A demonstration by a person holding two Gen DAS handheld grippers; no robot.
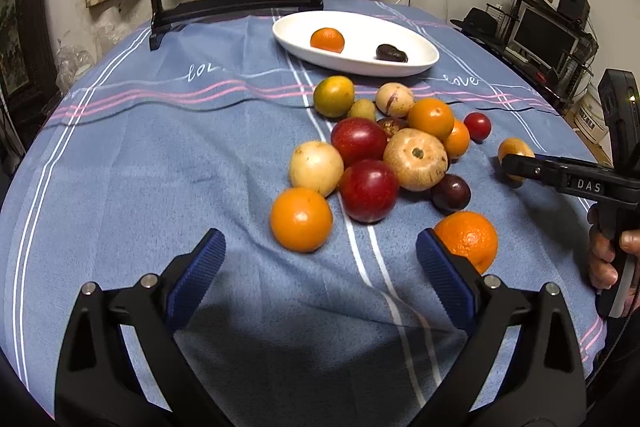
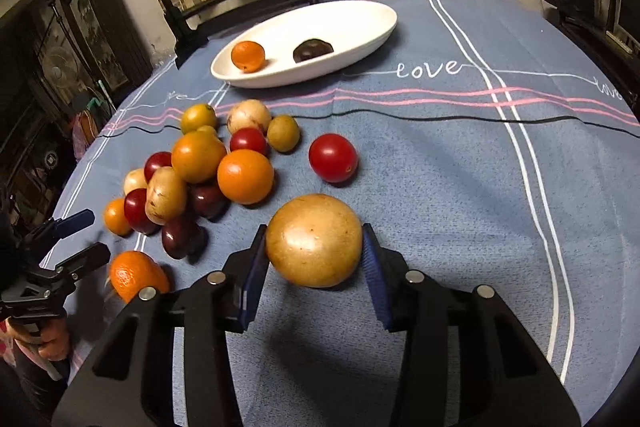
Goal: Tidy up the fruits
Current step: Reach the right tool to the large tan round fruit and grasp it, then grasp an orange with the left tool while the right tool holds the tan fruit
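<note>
Closing around a yellow-brown round fruit (image 2: pixel 315 240), my right gripper (image 2: pixel 315 255) has its blue pads set against both flanks of it, on the near right side of the bench (image 2: pixel 460 187), which is draped in a blue cloth with white and pink stripes. From the left wrist view the same fruit (image 1: pixel 515 151) shows behind the right gripper's black finger, apart from the main heap.

My left gripper (image 1: pixel 320 259) hangs over the cloth with its jaws spread wide and nothing between them. An orange (image 1: pixel 469 239) lies just beyond the tip of its right-hand pad; whether pad and orange touch I cannot tell.

Heaped at mid-bench is the pile of fruit (image 1: pixel 380 151): oranges, dark red plums, pale round fruit and a greenish citrus, most of them pressed against one another. A small red tomato (image 2: pixel 333 157) sits alone on the cloth just beyond the gripped fruit, and another orange (image 1: pixel 301 219) rests at the near left edge of the heap.

Farther back stands a white oval dish (image 1: pixel 416 45) holding a small orange (image 1: pixel 327 40) and a dark fruit (image 1: pixel 391 53), the two apart from each other. Behind the dish rises a dark wooden stand (image 1: pixel 236 3) carrying a round panel painted with a goldfish. A hand (image 1: pixel 608 259) grips the right gripper's handle at the frame's edge.
</note>
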